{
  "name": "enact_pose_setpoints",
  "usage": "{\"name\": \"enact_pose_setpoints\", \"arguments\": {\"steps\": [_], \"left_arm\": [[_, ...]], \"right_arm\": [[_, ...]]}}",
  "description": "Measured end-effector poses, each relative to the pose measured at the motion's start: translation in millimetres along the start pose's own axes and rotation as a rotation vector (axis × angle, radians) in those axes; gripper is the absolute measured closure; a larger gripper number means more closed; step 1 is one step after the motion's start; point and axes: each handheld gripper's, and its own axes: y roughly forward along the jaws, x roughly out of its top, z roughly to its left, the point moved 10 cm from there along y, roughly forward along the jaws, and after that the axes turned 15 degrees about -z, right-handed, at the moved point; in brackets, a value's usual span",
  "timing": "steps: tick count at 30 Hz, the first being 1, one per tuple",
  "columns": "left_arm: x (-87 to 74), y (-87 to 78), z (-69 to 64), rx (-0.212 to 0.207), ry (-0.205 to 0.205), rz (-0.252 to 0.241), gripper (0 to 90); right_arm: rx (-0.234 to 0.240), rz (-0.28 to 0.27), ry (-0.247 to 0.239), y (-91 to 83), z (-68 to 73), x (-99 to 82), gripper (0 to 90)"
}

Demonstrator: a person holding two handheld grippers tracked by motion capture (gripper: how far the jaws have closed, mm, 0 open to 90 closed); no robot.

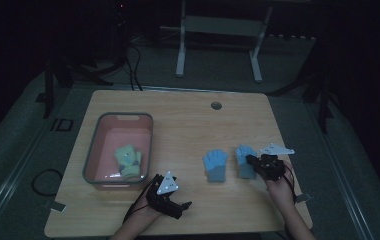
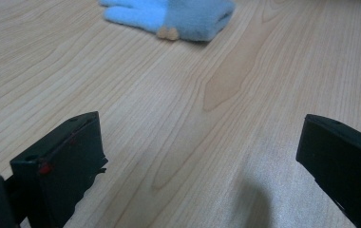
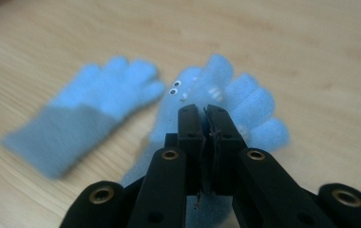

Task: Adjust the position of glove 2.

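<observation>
Step in hand: picking up a blue glove. The right gripper (image 3: 206, 111) is clenched on the right-hand blue glove (image 1: 244, 159), pinching fabric near the cuff; the glove lies on the table (image 1: 188, 120) beside its twin (image 1: 215, 165).

Its long axis runs away from the person, fingers pointing to the far edge.

The left gripper (image 2: 197, 156) rests released.

Next, probably: lift clear, carry to the bin (image 1: 98, 150) holding a green glove (image 1: 127, 161).

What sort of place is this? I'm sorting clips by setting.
Probably a lab or recording workspace, not a home: a bare wooden table on a dim carpeted floor, handheld grippers trailing cables, left and right, and a white desk frame behind. Gloves and a bin look like practice props.
</observation>
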Motion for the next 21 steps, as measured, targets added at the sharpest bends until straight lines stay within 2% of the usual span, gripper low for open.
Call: {"name": "enact_pose_setpoints", "arguments": {"steps": [2,9,10,15,21], "left_arm": [[-0.3,0.3,-0.2,-0.001,0.002,0.003,2.1],[-0.1,0.1,-0.1,-0.003,0.002,0.002,2.1],[-0.1,0.1,-0.1,-0.003,0.002,0.002,2.1],[0.0,0.2,-0.5,-0.004,0.002,0.0,2.1],[0.2,-0.1,-0.7,-0.004,0.006,-0.002,2.1]], "right_arm": [[0.009,-0.035,0.01,-5.8,3.5,16.8,85.6],[0.028,-0.074,-0.011,-11.4,23.2,49.8,85.6],[0.028,-0.074,-0.011,-11.4,23.2,49.8,85.6],[0.058,-0.088,-0.027,-4.9,44.6,66.1,85.6],[0.101,-0.09,-0.032,5.7,66.8,71.8,85.5]]}}
